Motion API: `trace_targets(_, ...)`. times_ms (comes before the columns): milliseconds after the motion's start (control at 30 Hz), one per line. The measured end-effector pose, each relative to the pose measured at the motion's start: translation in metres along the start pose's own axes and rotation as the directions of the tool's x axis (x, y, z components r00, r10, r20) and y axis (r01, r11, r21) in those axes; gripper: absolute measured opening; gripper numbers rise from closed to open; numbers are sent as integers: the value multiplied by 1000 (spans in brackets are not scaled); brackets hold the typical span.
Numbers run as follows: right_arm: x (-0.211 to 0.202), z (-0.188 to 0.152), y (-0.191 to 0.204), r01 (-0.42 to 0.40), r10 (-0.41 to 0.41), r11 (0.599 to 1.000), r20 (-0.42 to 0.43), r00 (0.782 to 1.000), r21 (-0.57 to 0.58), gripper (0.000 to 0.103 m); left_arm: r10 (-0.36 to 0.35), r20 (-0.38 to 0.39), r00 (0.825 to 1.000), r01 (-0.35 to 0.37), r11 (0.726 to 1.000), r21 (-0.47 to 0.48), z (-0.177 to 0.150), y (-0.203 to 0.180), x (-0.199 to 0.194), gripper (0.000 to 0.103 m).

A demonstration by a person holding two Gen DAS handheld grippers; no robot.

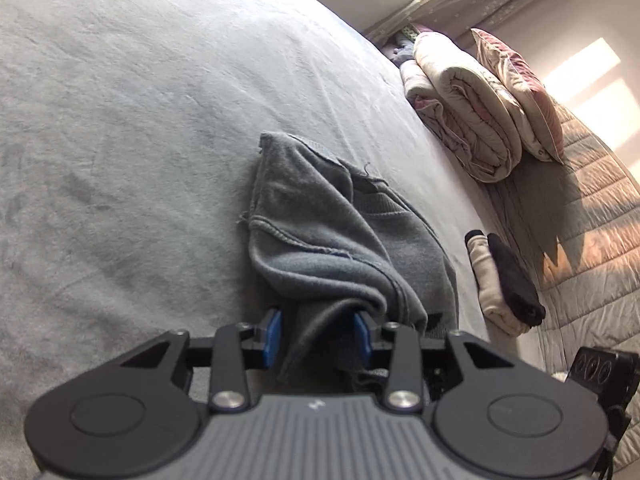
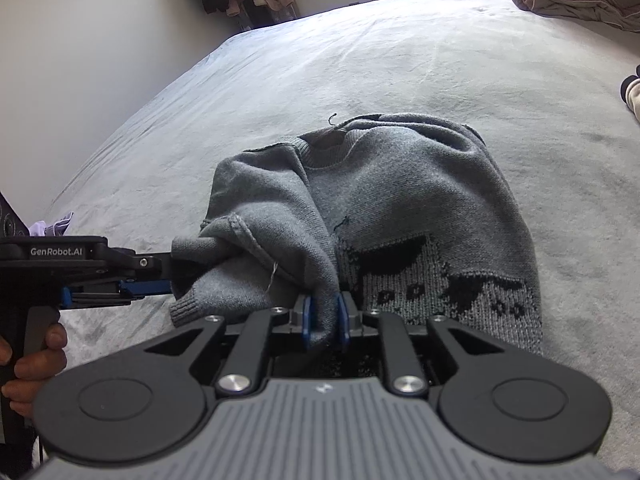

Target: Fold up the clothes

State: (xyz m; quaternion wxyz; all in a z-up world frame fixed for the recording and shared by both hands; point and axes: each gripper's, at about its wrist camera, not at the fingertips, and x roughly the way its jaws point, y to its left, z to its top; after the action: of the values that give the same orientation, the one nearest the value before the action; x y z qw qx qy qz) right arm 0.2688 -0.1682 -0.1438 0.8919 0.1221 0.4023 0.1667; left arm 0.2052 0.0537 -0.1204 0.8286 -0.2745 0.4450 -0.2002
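We see one big grey bed [image 2: 400,60] in a room with white walls. One grey sweater [image 2: 420,216] lies bunched near us, its bottom hidden behind our claws. Our left claw [image 1: 318,334] pinches a sweater fold. Our right claw [image 2: 324,322] pinches another. Two small folded clothes [image 1: 504,280] sit nearby.

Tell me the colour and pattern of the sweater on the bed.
Grey knit sweater with a black-and-light-grey knitted motif across its lower front; the right wrist view shows it best.
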Motion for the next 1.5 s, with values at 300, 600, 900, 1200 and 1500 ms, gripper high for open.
trace_targets(300,-5,1,9,-3,3,1000,-3,1000,-22,22,39,-9,999,-38,993,109,-5,-23,12,8)
trace_targets(600,-17,10,28,-55,55,996,3,998,-76,30,142,127,982,-155,983,95,27,-7,-28,7)
trace_targets(900,-14,19,50,-83,84,988,-3,996,-133,36,249,242,938,-284,951,123,86,12,-72,7)
trace_targets(1200,-16,23,53,-59,59,987,-5,998,-152,36,415,225,882,-447,887,115,115,43,-85,7)
trace_targets(1500,7,47,50,-27,25,987,-15,1000,-161,37,367,125,922,-378,922,78,77,96,-84,10)
